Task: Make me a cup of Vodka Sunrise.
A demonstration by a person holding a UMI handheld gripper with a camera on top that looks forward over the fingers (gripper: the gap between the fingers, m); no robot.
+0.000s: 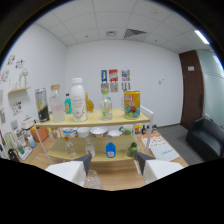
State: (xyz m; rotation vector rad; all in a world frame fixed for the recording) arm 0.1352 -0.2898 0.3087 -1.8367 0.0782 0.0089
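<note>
My gripper [112, 163] is open, its two white fingers [82, 164] spread wide and pointing at a wooden shelf unit [145, 118]. A clear glass [93, 180] shows low between the fingers, close to the left one; I cannot tell whether it touches. On the top shelf stand a dark jar [41, 105], a clear bottle [56, 103], a small teal bottle [67, 104], a tall white bottle [77, 100], an orange bottle [89, 104], a clear bottle with a green label [106, 105] and a yellow-red can [132, 104].
White bowls [97, 132] line the middle shelf. A blue bottle [110, 149] and a green item [132, 148] sit on the lower shelf. A dark sofa [205, 135] and a brown door [190, 90] are to the right. A small white rack [20, 135] stands at the left wall.
</note>
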